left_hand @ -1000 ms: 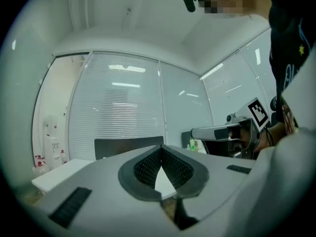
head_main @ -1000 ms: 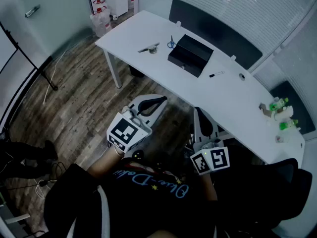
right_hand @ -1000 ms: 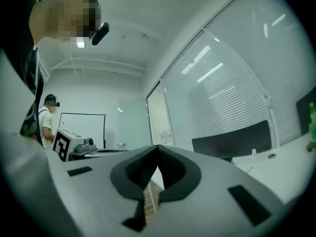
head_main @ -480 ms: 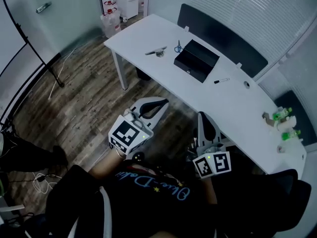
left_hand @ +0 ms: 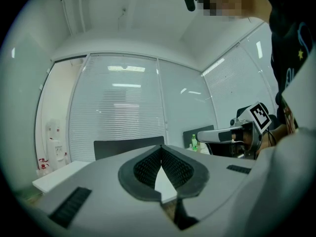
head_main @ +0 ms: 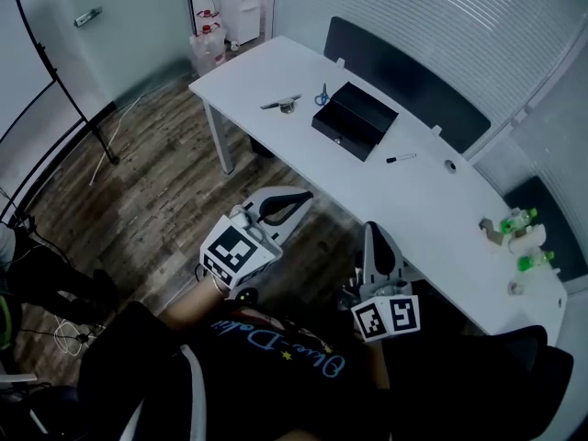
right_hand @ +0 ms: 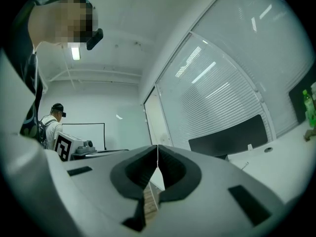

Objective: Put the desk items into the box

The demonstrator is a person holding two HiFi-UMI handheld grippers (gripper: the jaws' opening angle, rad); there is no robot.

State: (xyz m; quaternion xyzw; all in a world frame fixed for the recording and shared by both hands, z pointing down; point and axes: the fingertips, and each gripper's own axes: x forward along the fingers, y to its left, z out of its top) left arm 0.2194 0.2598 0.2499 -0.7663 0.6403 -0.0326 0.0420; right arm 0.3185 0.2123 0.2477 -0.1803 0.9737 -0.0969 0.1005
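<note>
On the white desk (head_main: 266, 62) stands a black box (head_main: 354, 119). Blue-handled scissors (head_main: 322, 96) and a grey metal tool (head_main: 280, 104) lie to its left. A black marker (head_main: 401, 158) and a small round item (head_main: 449, 165) lie to its right. My left gripper (head_main: 299, 194) and right gripper (head_main: 375, 230) hover over the floor, short of the desk's near edge. Both are shut and empty. In the left gripper view the left gripper (left_hand: 160, 149) shows its pads meeting, and so does the right gripper (right_hand: 157, 154) in its own view.
Green bottles (head_main: 519, 219) stand at the desk's far right end. A dark panel (head_main: 404, 72) runs along the desk's back edge. Water jugs (head_main: 207, 39) sit on the wood floor at the desk's left end. A black chair (head_main: 524, 375) is at lower right. Another person (right_hand: 49, 127) stands in the distance.
Both grippers have shifted slightly in front of the desk, the right one lower in the picture. They stay shut and empty. The desk items have not moved.
</note>
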